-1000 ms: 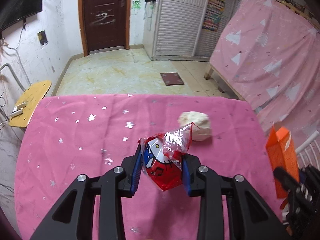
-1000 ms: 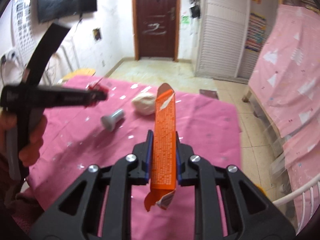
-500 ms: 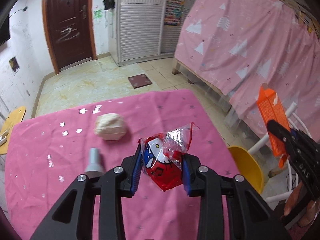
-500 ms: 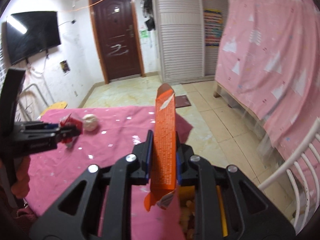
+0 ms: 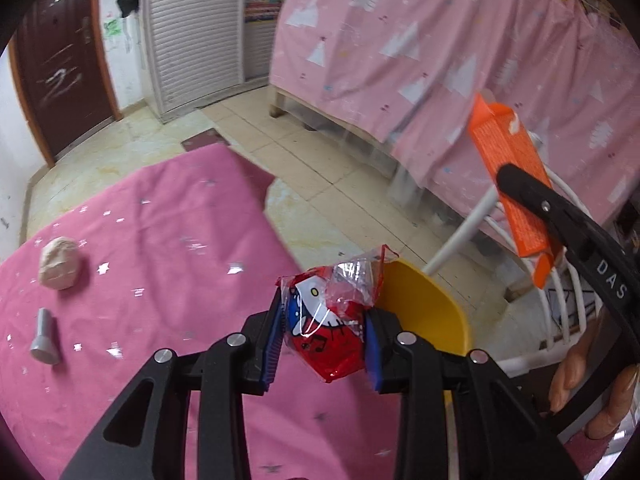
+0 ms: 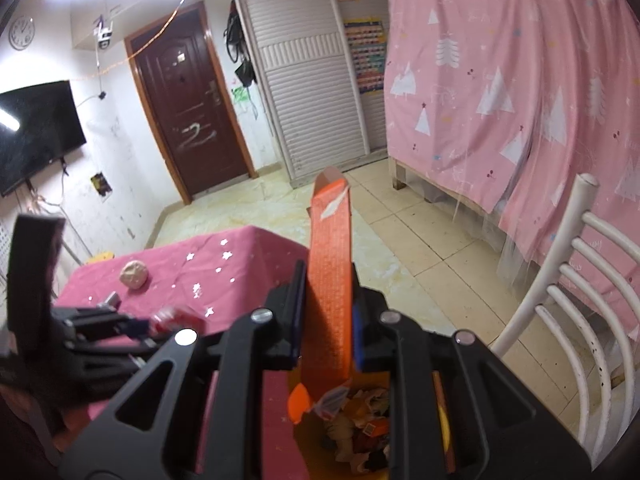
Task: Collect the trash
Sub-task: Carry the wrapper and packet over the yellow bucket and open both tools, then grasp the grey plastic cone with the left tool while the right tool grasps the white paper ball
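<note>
Trash is in both my tools: the left tongs (image 5: 324, 340) are clamped on a crinkly red cartoon wrapper (image 5: 330, 328), and the right tongs (image 6: 330, 320) are squeezed flat on a long orange carton (image 6: 330, 288), which stands upright between the pads. A yellow bin (image 5: 428, 312) sits just off the edge of the pink surface (image 5: 160, 240); from the right wrist view I look straight down into it, with scraps already inside (image 6: 360, 412), and the carton's lower end hangs over its mouth.

My judgement is that the drop is the step in hand. I would let the carton go first, since it looks lined up, opening wide so its flaps don't snag a pad. The wrapper is light and may cling or drift, so I want the left tongs carried further over the rim before release.

A crumpled paper ball (image 5: 58, 264) and a small grey cap-like piece (image 5: 44, 338) lie on the surface, well apart from the bin.
</note>
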Available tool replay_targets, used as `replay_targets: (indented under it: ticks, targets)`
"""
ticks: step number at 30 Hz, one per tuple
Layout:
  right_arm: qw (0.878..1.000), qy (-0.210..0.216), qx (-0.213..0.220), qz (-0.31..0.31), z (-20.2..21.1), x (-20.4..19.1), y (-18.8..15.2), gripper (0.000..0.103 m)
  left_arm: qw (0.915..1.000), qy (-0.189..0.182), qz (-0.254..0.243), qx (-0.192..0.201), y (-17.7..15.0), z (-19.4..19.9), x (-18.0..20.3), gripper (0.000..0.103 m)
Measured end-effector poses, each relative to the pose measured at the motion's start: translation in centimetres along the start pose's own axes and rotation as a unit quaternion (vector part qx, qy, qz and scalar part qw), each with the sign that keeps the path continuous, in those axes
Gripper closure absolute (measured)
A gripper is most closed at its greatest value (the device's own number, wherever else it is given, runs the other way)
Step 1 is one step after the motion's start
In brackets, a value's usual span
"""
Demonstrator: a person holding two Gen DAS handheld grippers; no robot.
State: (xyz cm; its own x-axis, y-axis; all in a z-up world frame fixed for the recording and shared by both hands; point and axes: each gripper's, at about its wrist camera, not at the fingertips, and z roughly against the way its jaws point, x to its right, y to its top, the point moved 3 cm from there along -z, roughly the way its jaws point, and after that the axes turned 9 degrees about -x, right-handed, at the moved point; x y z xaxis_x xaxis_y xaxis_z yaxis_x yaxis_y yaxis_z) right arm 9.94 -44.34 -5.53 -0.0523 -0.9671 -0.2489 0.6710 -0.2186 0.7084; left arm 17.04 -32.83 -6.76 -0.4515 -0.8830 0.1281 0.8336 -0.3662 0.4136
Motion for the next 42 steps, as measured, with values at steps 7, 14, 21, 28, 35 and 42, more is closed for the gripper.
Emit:
replay_targets:
  ticks: [7, 14, 21, 28, 35, 42]
  targets:
    - [1.0, 0.001, 0.005, -0.011, 0.3, 1.2, 0.0, 0.085, 0.999, -0.009, -0.043, -0.011, -1.1, -1.7, 4.2, 0.068]
    - [1.0, -0.001, 0.001, -0.009, 0.1, 0.9, 0.0, 0.085, 0.9986, -0.018, -0.05, -0.007, -1.4, -1.5, 4.8, 0.037]
    - [1.0, -0.002, -0.02, -0.004, -0.5, 0.9, -0.3, 0.085, 0.9992, -0.01, -0.038, 0.006, -1.0, -0.8, 3.3, 0.036]
    - [1.0, 0.002, -0.021, 0.002, -0.5, 0.3, -0.2, 0.043, 0.9986, 0.032, -0.018, 0.037, -0.5, 1.4, -1.1, 0.035]
    - [1.0, 0.008, -0.021, 0.012, -1.4, -1.4, 0.3, 0.042, 0.9959, 0.071, 0.029, 0.048, 0.2, 3.4, -7.6, 0.034]
    - [0.999, 0.018, -0.035, 0.038, -3.3, -4.3, 0.6, 0.038, 0.9904, 0.1, 0.083, 0.046, -0.4, 3.8, -14.2, 0.034]
